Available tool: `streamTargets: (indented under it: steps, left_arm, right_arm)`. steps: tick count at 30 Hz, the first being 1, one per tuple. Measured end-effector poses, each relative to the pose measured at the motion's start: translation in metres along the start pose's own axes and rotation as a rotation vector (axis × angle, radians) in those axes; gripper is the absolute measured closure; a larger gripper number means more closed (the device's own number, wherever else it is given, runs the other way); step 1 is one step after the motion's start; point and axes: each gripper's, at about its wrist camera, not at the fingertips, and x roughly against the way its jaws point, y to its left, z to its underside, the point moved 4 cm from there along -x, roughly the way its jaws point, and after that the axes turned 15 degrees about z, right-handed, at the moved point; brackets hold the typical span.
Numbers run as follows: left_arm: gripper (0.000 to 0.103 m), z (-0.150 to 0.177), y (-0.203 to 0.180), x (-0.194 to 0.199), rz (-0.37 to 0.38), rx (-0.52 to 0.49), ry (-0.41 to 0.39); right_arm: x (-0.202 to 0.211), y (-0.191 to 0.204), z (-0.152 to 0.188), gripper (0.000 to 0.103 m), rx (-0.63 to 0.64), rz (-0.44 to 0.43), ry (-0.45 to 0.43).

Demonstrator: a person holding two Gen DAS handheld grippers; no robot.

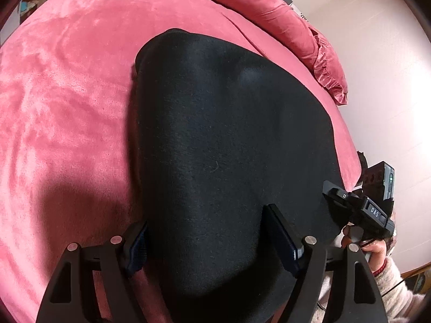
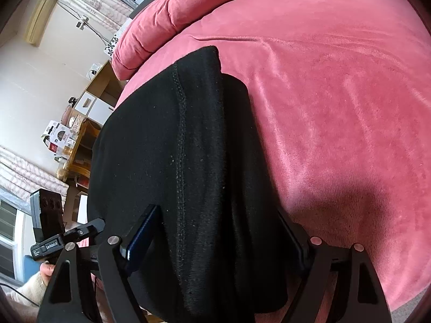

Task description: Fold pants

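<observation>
Pants [image 1: 229,148] folded compact on pink bed [image 1: 67,94]. Left claw [image 1: 210,242] and right claw [image 2: 218,242] spread wide, straddling cloth, gripping nothing. Next: withdraw or flatten.

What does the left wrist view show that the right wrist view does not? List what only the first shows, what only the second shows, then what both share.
Only the left wrist view: the right tool at its right edge, and the hand holding it.

Only the right wrist view: a stitched seam running down the cloth, a wooden shelf with boxes against the wall, and the left tool at its left edge.

Both: the folded black pants on the pink blanket, a pink pillow behind, and open fingers either side of the pants.
</observation>
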Motion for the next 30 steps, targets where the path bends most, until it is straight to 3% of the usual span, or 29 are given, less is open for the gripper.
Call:
streamTargets:
  steps: [9,22,25,30]
  left_arm:
    - [0.018,0.004,-0.01,-0.011,-0.061,-0.063,-0.017]
    - [0.018,-0.004,-0.02,-0.027,-0.071,-0.05,-0.009]
    - [0.02,-0.004,-0.02,-0.026,-0.072,-0.057,-0.007]
    - [0.035,-0.005,-0.028,-0.022,-0.084,-0.092,-0.008]
  right_arm:
    - [-0.004,-0.004,-0.003,0.02,-0.007,-0.013,0.001]
    - [-0.003,0.002,-0.003,0.02,0.026,0.009,-0.025]
    - [-0.001,0.003,-0.001,0.026,0.024,0.013,-0.036]
    - [0.013,0.013,0.002,0.046,0.051,0.036,-0.08]
